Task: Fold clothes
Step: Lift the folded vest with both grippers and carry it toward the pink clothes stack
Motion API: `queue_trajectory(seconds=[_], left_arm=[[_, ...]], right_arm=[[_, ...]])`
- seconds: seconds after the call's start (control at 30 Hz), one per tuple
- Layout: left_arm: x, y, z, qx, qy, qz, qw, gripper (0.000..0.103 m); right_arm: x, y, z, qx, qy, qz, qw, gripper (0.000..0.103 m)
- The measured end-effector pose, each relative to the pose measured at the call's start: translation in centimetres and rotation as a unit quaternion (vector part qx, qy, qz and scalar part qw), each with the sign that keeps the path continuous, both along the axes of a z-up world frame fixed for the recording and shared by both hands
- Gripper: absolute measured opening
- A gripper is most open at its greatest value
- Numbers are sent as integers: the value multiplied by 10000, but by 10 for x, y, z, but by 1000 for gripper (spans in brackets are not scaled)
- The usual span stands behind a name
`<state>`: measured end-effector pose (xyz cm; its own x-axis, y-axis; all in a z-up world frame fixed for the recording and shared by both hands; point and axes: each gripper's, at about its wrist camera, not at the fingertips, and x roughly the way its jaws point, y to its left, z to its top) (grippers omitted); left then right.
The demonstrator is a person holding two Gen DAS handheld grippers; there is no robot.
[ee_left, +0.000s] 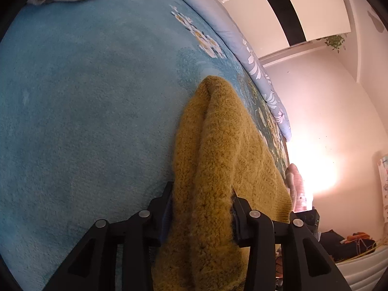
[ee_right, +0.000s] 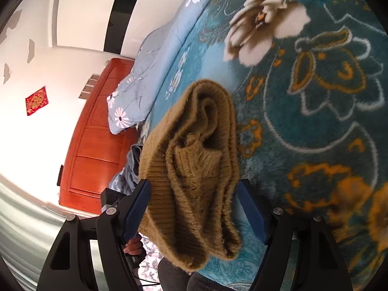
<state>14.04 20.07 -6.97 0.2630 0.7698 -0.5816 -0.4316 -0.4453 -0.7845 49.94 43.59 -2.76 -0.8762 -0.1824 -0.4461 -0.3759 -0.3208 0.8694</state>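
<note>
both grippers (ee_left: 202, 208) (ee_right: 194, 208) clamp the mustard sweater (ee_right: 194, 169) above the blanket (ee_left: 84, 97).

The sweater (ee_left: 213, 160) is mustard yellow, fuzzy, with ribbed knit bands. The blanket (ee_left: 84, 97) is plain light blue on one stretch and deep teal (ee_right: 315, 111) elsewhere, patterned with cream flowers and orange-outlined leaves. The quilt (ee_right: 150, 72) is pale blue with white daisies. The headboard (ee_right: 97, 145) is red-orange wood. Both tools have black frames; the right tool's fingers (ee_right: 252, 211) are dark blue.
</note>
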Motion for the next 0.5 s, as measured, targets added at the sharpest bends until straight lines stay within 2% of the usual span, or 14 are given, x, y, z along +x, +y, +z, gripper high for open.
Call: queue_trajectory(seconds=[0.13, 0.3, 0.5], left_arm=[[-1, -1, -3, 74, -120, -23, 9999, 44], [0, 1, -4, 88, -118, -74, 9999, 44], [1, 0, -4, 112, -147, -70, 9998, 45]], right_arm=[[5, -10, -5, -225, 211, 103, 9995, 75], [16, -9, -13, -496, 558, -28, 9972, 75], [-21, 2, -6, -340, 293, 6, 9990, 77]])
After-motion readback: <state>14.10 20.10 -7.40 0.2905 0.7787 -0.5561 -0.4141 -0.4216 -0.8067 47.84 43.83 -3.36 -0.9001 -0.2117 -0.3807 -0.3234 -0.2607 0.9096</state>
